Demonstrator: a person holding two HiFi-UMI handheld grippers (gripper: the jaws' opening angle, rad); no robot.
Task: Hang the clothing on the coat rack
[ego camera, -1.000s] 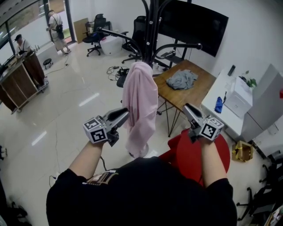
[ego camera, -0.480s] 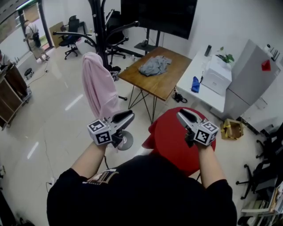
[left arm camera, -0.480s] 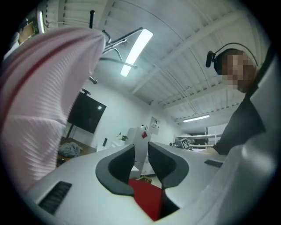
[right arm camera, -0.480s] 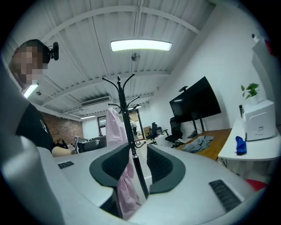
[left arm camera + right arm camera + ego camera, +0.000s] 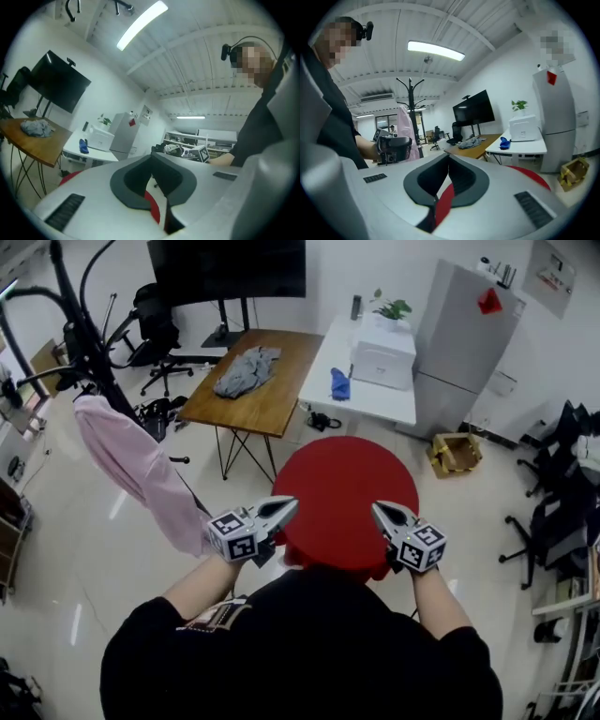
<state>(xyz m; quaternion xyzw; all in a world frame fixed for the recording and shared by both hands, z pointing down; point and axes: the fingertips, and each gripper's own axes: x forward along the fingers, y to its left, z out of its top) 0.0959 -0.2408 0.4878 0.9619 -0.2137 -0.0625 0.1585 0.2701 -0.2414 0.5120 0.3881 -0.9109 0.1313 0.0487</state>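
The black coat rack (image 5: 82, 345) stands at the far left of the head view, and a pink garment (image 5: 131, 465) hangs from it. A grey piece of clothing (image 5: 246, 369) lies crumpled on the wooden table (image 5: 272, 399) behind. Both grippers are held low in front of the person, above a red round seat (image 5: 347, 488). The left gripper (image 5: 286, 507) is shut and empty. The right gripper (image 5: 380, 513) is shut too, with nothing in it. The right gripper view shows the rack (image 5: 410, 101), the pink garment (image 5: 404, 129) and the grey clothing (image 5: 469, 140) far beyond the closed jaws.
A white desk (image 5: 375, 395) with a printer (image 5: 382, 345) and a blue cloth (image 5: 338, 383) stands beside a grey cabinet (image 5: 464, 334). A cardboard box (image 5: 454, 452) sits on the floor. Office chairs (image 5: 553, 512) crowd the right edge. A dark screen (image 5: 230, 268) stands behind the table.
The view has swung to the right: the rack and pink garment slid from the centre to the far left. Both grippers now hover over the red seat, well away from the garment.
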